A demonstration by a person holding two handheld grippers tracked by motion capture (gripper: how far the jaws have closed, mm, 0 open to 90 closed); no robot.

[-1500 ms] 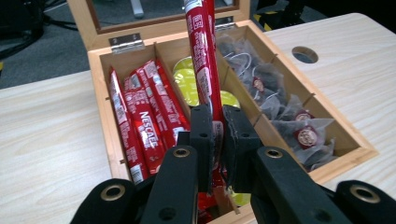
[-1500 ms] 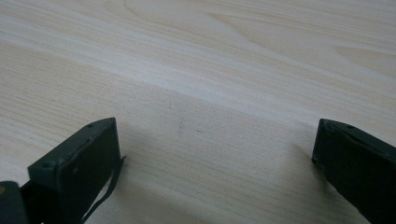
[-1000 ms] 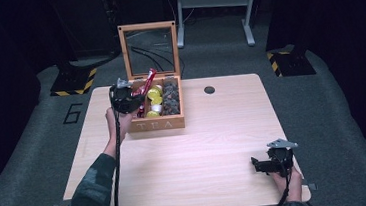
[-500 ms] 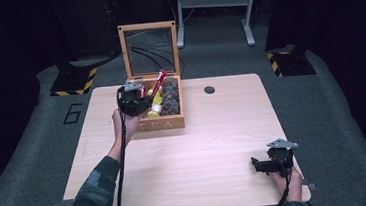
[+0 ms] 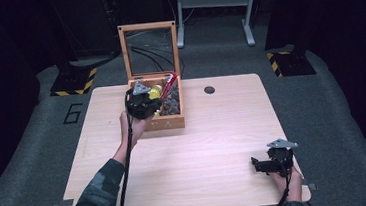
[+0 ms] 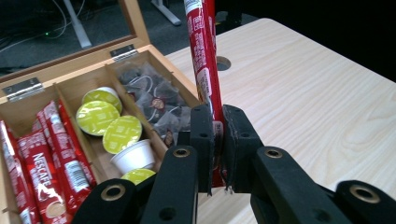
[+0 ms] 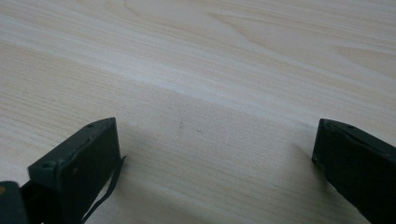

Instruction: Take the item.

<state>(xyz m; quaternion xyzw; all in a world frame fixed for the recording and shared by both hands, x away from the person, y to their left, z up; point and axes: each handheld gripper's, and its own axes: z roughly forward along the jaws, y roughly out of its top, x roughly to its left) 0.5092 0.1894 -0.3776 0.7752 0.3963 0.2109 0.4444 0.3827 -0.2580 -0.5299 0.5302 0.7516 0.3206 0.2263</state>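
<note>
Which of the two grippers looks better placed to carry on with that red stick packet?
The left gripper: it is shut on the red stick packet beside the wooden box. The right gripper lies open on the table's near corner, far from the box.

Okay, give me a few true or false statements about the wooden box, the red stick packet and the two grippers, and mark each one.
1. The left gripper has its jaws shut on a red stick packet. True.
2. The wooden box has its lid shut. False: the lid stands open, upright behind the compartments.
3. The right gripper holds a tea bag. False: its jaws are wide open over bare table with nothing between them.
4. Green-lidded capsules lie in the box's middle compartment. True.
5. The red stick packets in the box share a compartment with the dark tea bags. False: the packets and tea bags lie in separate compartments on either side of the capsules.
</note>
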